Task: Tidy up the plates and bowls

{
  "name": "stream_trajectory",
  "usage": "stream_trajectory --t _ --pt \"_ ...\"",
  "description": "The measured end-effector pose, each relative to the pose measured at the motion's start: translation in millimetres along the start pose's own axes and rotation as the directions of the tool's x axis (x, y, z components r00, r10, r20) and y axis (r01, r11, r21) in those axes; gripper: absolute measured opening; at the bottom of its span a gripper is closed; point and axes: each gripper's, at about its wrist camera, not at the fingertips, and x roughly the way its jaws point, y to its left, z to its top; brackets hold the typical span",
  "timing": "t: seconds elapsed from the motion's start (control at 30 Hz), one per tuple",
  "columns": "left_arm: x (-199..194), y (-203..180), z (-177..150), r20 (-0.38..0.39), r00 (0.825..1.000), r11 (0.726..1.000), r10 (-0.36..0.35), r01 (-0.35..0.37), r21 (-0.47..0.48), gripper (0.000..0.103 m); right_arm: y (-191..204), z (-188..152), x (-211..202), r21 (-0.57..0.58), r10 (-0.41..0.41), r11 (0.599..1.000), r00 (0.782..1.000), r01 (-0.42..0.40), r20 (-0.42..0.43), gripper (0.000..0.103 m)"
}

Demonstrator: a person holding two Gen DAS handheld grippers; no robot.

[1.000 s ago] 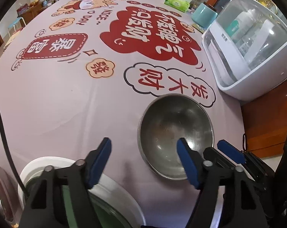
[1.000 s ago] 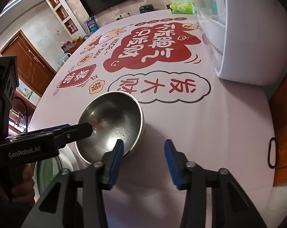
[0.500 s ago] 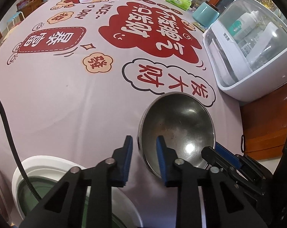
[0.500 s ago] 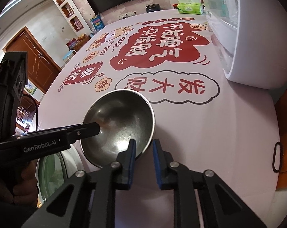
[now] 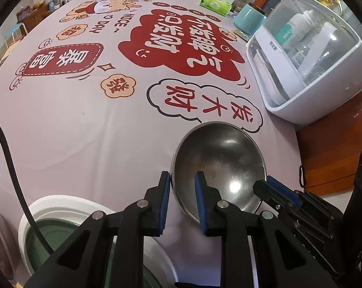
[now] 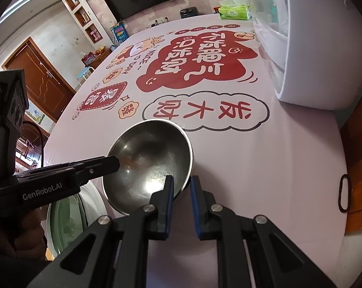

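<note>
- Steel bowl (image 5: 219,165) sits on the printed tablecloth (image 5: 73,124), at about 4 o'clock from the middle of the left wrist view, well apart from the white cabinet (image 5: 313,72) at 2 o'clock.
- I judge the bowl to be light and stiff, not fragile, but its polished wall is slippery. The thin rim is the only good place to take hold, one pad inside and one outside.
- My left gripper (image 5: 182,180) is narrow and has just been closing on the rim at the bowl's 8 o'clock, with the wall between its pads.
- My right gripper (image 6: 181,180) has also just been closing. It pinches the rim at the bowl's 5 o'clock in its own view, again one pad inside.
- With two opposite grips, I expect the bowl to lift without swinging. A pull from one side only could make it slide out.
- Only the left view shows most of the white plate (image 5: 61,206) with its green centre, at 7 o'clock, just beside the bowl.
- Only the right view shows the left tongs from the side, and the person's hand (image 6: 3,235) on the handle.
- Neither view tells me whether the bowl's base touches the cloth.
</note>
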Motion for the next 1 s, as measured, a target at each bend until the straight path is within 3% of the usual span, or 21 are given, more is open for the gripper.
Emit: stream_trajectory --t 0.53,1.0 --pt "-48 -8 -15 0.102 0.995 0.999 -0.023 0.019 0.041 0.019 14 -8 -39 -0.052 0.013 0.999 0.995 -0.008 0.097 0.011" --pt "-88 3 -39 0.191 0.981 0.999 -0.044 0.042 0.014 0.016 40 -18 -68 -0.139 0.037 0.99 0.987 -0.015 0.159 0.01"
